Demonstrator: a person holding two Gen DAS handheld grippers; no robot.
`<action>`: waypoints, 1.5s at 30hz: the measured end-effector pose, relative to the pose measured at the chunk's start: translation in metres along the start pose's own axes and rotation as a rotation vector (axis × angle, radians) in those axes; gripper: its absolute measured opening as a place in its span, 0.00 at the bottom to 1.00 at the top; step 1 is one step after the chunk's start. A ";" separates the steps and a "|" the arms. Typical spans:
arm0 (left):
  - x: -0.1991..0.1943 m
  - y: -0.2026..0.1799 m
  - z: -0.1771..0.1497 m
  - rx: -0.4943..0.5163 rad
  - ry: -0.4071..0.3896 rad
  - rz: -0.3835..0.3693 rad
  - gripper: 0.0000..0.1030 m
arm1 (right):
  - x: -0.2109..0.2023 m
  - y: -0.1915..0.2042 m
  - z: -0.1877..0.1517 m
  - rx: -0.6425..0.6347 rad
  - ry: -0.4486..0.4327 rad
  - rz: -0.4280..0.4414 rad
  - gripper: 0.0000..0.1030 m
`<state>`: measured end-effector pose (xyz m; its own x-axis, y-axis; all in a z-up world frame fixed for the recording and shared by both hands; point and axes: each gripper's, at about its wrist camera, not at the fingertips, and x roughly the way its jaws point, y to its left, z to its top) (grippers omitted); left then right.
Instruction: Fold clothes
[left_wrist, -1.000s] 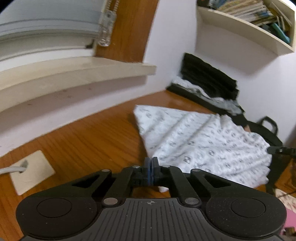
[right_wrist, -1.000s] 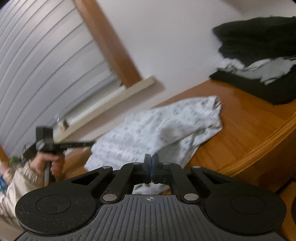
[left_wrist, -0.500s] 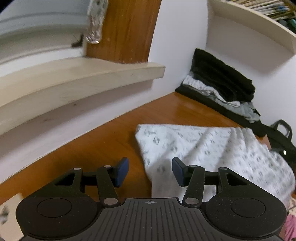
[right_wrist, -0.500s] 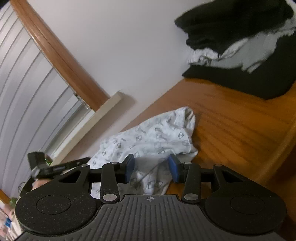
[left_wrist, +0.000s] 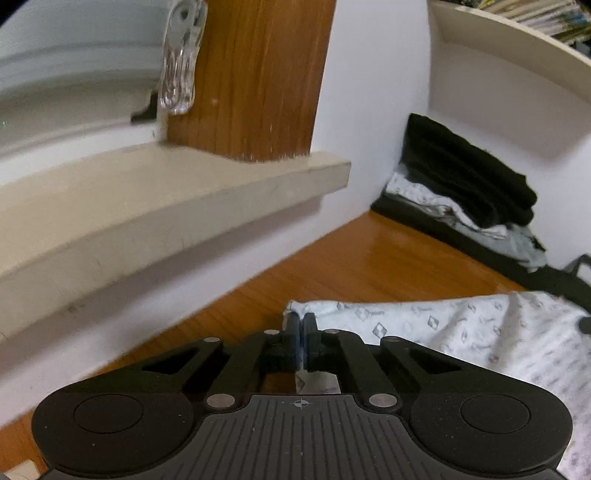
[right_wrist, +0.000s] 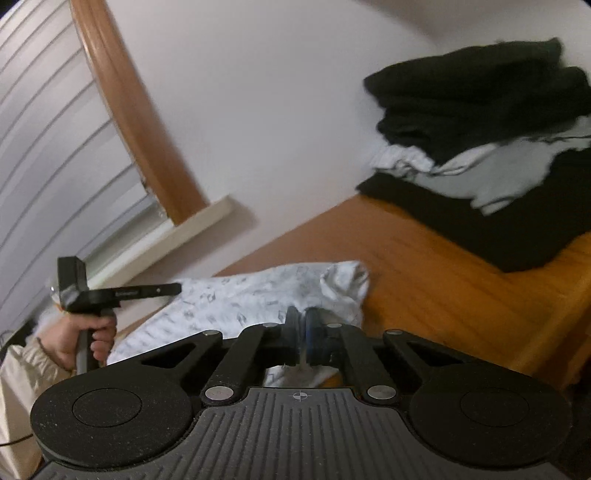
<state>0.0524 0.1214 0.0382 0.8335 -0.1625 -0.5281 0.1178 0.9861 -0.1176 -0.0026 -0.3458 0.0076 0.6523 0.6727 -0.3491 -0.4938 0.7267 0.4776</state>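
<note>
A white patterned garment (left_wrist: 461, 332) (right_wrist: 258, 299) lies on the wooden table (left_wrist: 351, 266) (right_wrist: 443, 280). My left gripper (left_wrist: 302, 325) is shut on the garment's far left corner, with cloth pinched between its blue pads. My right gripper (right_wrist: 301, 325) is shut on the garment's near edge, close to its right corner; white cloth shows between and below the pads. In the right wrist view the left gripper (right_wrist: 173, 288) reaches over the garment's left side, held by a person's hand (right_wrist: 92, 339).
A stack of folded black and grey clothes (left_wrist: 465, 192) (right_wrist: 487, 147) sits at the table's far right against the wall. A beige window sill (left_wrist: 166, 206) and a wooden frame (left_wrist: 258, 74) run along the left. A shelf (left_wrist: 517, 74) hangs above.
Both grippers opened, moved forward onto the garment's edge and closed on it. The left one went to the far left corner, the right one to the near right edge.
</note>
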 end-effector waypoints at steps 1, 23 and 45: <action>0.000 -0.001 0.000 -0.002 -0.001 0.001 0.02 | -0.006 -0.002 -0.001 -0.001 -0.001 -0.004 0.04; -0.014 -0.078 0.013 0.183 -0.033 -0.027 0.36 | 0.029 -0.004 0.022 0.014 0.028 -0.055 0.03; 0.035 -0.077 0.007 0.286 0.221 -0.018 0.31 | 0.104 0.031 0.033 -0.404 0.278 -0.057 0.40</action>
<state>0.0760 0.0404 0.0344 0.6969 -0.1531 -0.7007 0.3036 0.9481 0.0949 0.0689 -0.2574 0.0122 0.5337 0.6021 -0.5938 -0.6812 0.7222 0.1200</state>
